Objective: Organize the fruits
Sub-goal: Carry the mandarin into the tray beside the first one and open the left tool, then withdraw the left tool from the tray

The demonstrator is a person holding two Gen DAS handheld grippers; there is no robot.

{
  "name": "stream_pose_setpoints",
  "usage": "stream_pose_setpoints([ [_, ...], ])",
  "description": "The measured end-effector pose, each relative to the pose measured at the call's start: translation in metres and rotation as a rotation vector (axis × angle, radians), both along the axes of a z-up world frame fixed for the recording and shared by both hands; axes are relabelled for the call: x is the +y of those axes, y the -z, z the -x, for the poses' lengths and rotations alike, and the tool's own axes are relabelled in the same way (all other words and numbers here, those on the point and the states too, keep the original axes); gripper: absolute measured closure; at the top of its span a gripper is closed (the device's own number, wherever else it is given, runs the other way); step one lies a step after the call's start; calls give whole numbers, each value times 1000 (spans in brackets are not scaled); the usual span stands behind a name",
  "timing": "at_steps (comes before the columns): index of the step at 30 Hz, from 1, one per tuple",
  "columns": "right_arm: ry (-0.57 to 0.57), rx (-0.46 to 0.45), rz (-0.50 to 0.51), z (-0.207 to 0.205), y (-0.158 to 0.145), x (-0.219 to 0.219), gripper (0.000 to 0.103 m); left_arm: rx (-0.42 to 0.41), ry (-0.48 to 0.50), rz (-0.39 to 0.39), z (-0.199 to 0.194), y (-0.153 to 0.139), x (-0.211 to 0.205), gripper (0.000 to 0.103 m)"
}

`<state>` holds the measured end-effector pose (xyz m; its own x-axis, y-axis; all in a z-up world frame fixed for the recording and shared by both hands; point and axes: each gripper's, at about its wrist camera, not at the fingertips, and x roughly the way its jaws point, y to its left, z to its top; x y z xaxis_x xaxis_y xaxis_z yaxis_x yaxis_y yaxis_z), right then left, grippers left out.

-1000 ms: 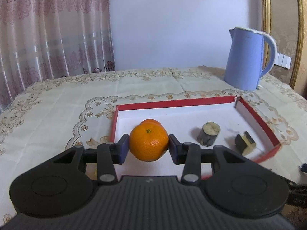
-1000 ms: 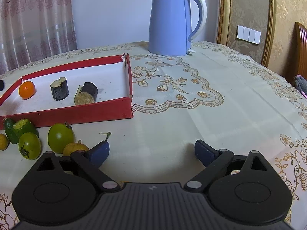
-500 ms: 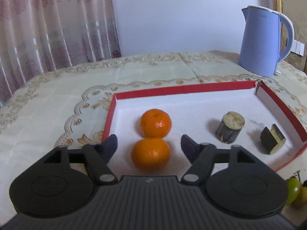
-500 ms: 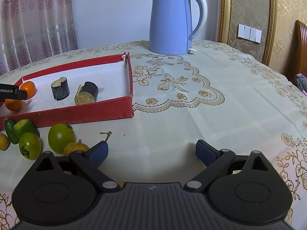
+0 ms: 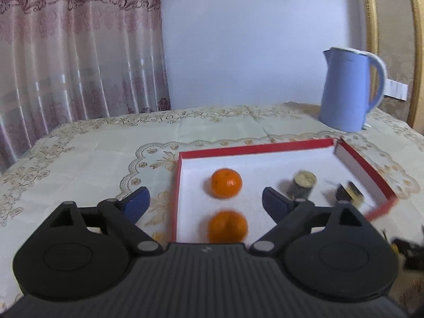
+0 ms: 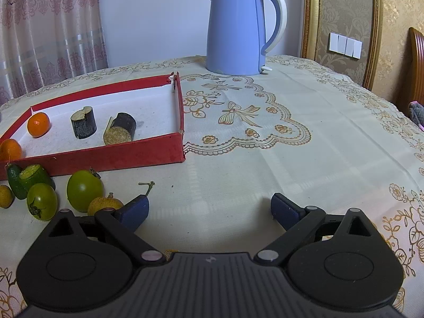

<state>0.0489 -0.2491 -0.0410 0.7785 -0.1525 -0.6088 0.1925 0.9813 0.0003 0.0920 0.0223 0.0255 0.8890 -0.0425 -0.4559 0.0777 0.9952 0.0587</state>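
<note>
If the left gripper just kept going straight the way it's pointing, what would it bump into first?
Most likely the nearer orange in the red tray, lying loose between the opening jaws of the left gripper. The second orange sits just beyond it. Blur makes depth uncertain.

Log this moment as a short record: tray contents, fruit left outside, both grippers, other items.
tray: red tray, white inside
in tray: two oranges; two dark cut pieces
outside tray: green tomatoes, cucumber pieces, small yellow fruits, all on tablecloth in front of the tray
left gripper: jaws opening, nothing gripped; nearer orange lies free between the fingers
right gripper: open, empty
other: blue kettle behind tray
</note>
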Motion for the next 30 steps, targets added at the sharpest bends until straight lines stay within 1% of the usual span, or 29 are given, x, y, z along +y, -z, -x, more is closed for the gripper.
stream_pose_setpoints([
  [2, 0, 0, 1, 0, 0, 0, 4, 6, 24, -11, 14, 3, -1, 11],
  [4, -1, 1, 1, 0, 0, 0, 3, 20, 27, 3, 23, 10, 0, 11],
  [6, -2, 1, 1, 0, 1, 1, 3, 39, 50, 13, 31, 18, -2, 11],
  [8, -2, 1, -1, 0, 1, 1, 3, 51, 59, -10, 35, 26, -6, 12],
  [11, -2, 1, -1, 0, 1, 2, 3, 59, 65, -48, 38, 38, -12, 16],
  [13, -2, 1, 0, 0, 1, 1, 3, 77, 75, -53, 38, 45, -13, 18],
  [16, -2, 1, 0, 0, 1, 1, 3, 90, 76, -52, 36, 51, -13, 18],
  [30, -3, 1, -2, 0, 0, 0, 2, 97, 93, -50, 32, 53, -17, 18],
])
